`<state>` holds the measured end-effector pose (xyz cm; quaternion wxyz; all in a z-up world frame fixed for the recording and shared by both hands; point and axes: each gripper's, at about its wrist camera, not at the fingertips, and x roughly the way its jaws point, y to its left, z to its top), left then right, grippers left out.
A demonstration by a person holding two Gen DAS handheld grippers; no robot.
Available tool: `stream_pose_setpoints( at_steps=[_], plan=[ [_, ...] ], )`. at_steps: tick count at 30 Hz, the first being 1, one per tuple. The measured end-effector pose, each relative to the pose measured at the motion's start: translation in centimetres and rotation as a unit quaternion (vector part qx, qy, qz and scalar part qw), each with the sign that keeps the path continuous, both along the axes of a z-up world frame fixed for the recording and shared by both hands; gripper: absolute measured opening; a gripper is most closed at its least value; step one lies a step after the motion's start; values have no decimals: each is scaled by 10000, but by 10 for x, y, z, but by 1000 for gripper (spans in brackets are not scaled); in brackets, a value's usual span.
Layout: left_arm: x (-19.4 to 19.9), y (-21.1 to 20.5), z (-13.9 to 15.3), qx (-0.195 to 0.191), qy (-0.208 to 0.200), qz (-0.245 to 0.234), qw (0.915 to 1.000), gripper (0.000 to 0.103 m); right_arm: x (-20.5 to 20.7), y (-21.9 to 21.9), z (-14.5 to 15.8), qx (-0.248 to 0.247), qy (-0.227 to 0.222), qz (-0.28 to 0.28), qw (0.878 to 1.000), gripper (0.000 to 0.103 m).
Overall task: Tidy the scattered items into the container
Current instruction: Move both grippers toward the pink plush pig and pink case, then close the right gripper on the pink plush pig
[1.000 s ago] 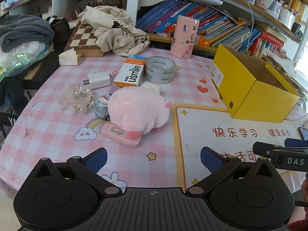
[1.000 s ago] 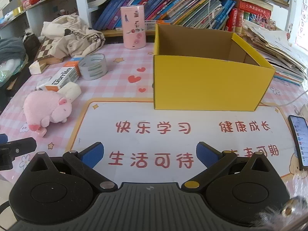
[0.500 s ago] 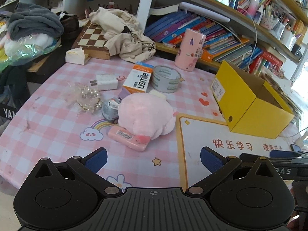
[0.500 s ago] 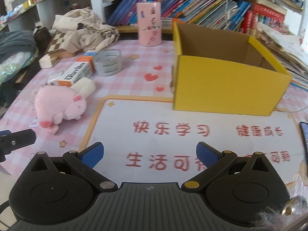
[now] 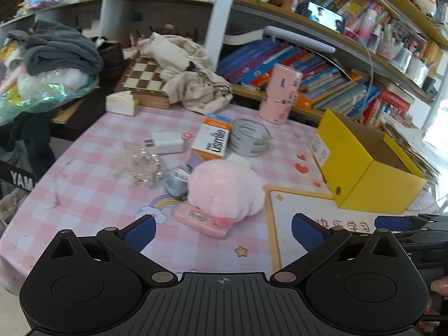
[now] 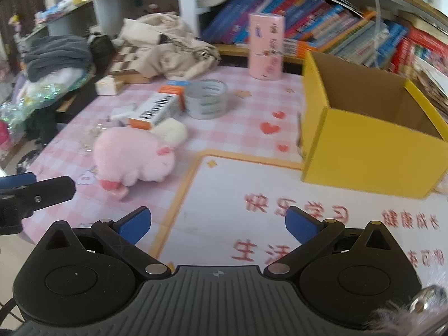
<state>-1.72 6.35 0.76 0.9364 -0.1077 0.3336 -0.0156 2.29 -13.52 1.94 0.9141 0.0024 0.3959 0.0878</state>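
Behind the pink plush (image 5: 224, 187), a small jar (image 5: 175, 180) is half hidden; both claws (image 5: 222, 233) (image 6: 218, 224) gape, gripping nothing

Fuzzy pink plush toy (image 5: 225, 189), matt yellow cardboard box (image 5: 366, 168), glossy tape roll (image 5: 249, 137), smooth checked tablecloth (image 5: 92, 184).

One yellow box (image 5: 375, 179), one pink plush (image 5: 225, 189), one tape roll (image 5: 249, 137), one white charger (image 5: 166, 142), two open grippers (image 5: 222, 233) (image 6: 217, 224).

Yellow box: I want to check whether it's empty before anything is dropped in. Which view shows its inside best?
The right wrist view: the yellow box opens toward it, showing bare cardboard walls, floor hidden. The left wrist view shows mostly outside.
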Motion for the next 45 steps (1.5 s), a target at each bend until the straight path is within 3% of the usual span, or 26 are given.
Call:
stream_pose_setpoints(
  at_steps=[9, 17, 23, 28, 36, 38, 45],
  plan=[
    [-3, 13, -4, 190, 187, 462, 9986, 103, 20, 30, -5, 63, -87, 916, 9957, 100],
    [0, 16, -13, 264, 387, 737, 9962, 103, 51, 50, -15, 373, 3, 1377, 9898, 100],
    [3, 28, -13, 311, 278, 1392, 9894, 103, 83, 68, -24, 410, 77, 1695, 9846, 103],
    [9, 35, -22, 236, 543, 1612, 9851, 103, 105, 77, -31, 546, 223, 1836, 9812, 103],
    [21, 31, -36, 173, 863, 1477, 9851, 103, 127, 84, -43, 797, 416, 1944, 9768, 100],
    [25, 28, -39, 171, 906, 1368, 9863, 103, 127, 79, -40, 864, 404, 1954, 9761, 94],
    [48, 4, -49, 362, 879, 838, 9919, 102, 118, 46, -31, 923, 425, 1673, 9807, 92]
  ],
)
